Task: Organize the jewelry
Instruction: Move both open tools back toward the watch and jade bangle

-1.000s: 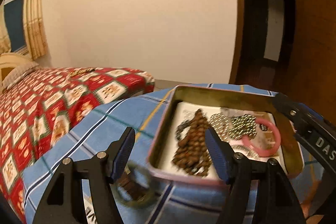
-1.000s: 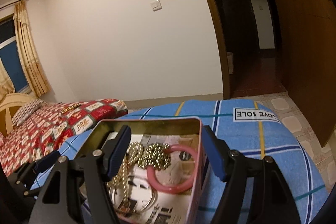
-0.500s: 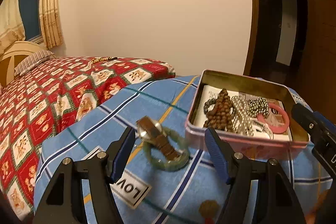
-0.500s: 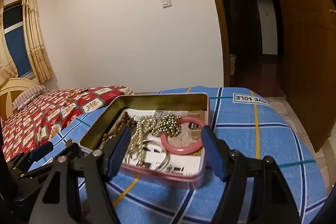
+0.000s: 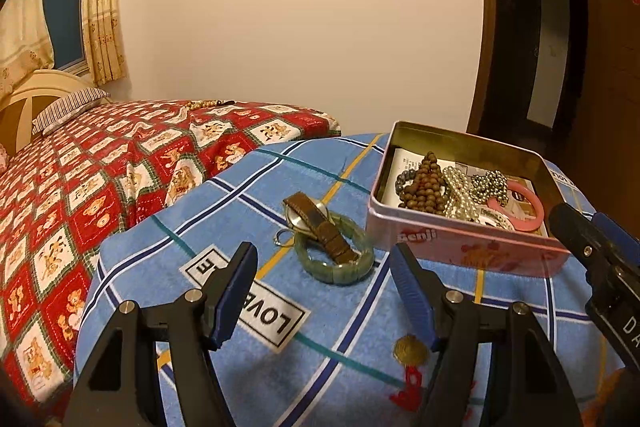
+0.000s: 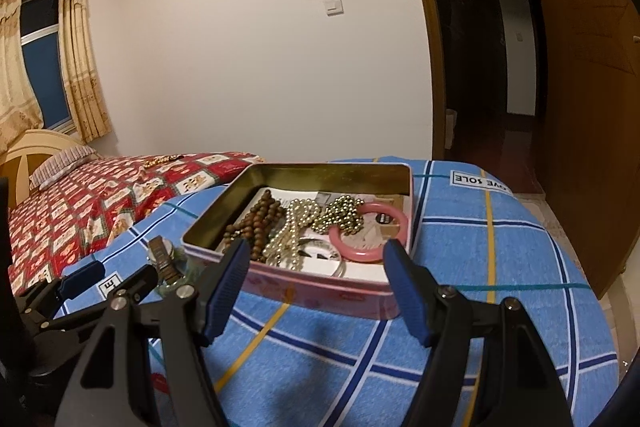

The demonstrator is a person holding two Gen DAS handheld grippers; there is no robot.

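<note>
One tin (image 5: 460, 243), one watch (image 5: 316, 221), two bangles (image 5: 336, 267)

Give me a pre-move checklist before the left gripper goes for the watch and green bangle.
1. Left gripper open and empty: ok.
2. Watch and green bangle in view, outside the tin: ok.
3. Watch apart from the bangle: not ok, its strap lies across it.
4. Small ring clear of the grasp: cannot tell.
5. Room in the tin: ok, bare paper shows beside the pink bangle.
6. Right gripper open, out of the left's path: ok.
</note>
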